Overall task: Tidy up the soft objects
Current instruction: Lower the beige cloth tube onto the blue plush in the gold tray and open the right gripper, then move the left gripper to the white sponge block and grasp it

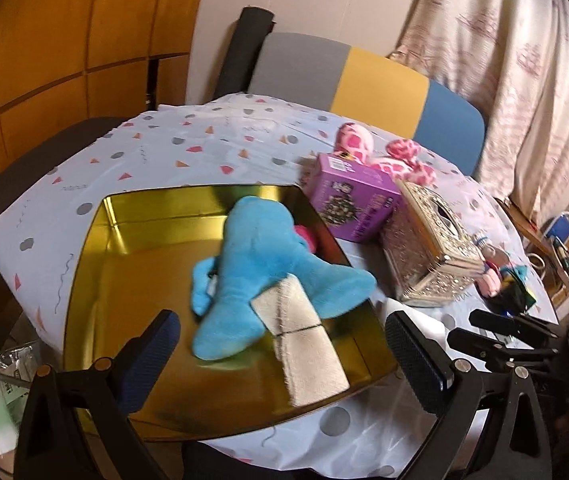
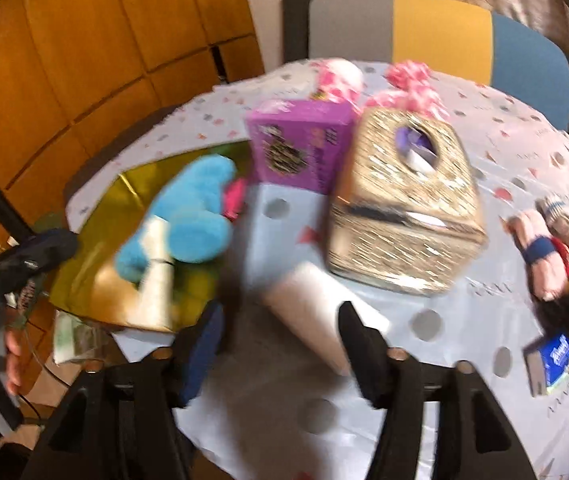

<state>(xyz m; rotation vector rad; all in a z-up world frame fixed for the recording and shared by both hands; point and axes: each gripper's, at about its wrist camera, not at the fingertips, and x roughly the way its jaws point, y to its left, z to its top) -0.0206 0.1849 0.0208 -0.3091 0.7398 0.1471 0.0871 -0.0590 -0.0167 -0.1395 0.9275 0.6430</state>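
Toys and boxes sit on a round table with a spotty cloth [image 1: 188,148]. One gold tray [image 1: 124,280] lies near the table's front edge. Inside the tray lies a blue plush toy [image 1: 260,256], and a folded cream cloth [image 1: 300,344] rests on its lower part and on the tray floor. Something small and pink pokes out from behind the blue toy.

Over the tray hangs the left gripper [image 1: 280,360]. Its two fingers are wide apart, and they hold nothing. The cream cloth lies between them in the left wrist view, but they do not touch it.

Beside the tray stands a purple box [image 1: 352,200]. Next to that sits a shiny gold tissue box [image 1: 428,248], touching the purple one. A pink spotted plush toy [image 1: 380,152] lies behind both boxes, near a chair [image 1: 380,84] with grey, yellow and blue parts.

Off to the right lies a doll [image 2: 556,252] with dark hair, and a small blue tissue pack [image 2: 552,360] lies just beside it.

Above the bare cloth in front of the tissue box floats the right gripper [image 2: 280,344]. Its fingers are apart too and hold nothing. Something white lies on the table between them, but it is too blurry to name.
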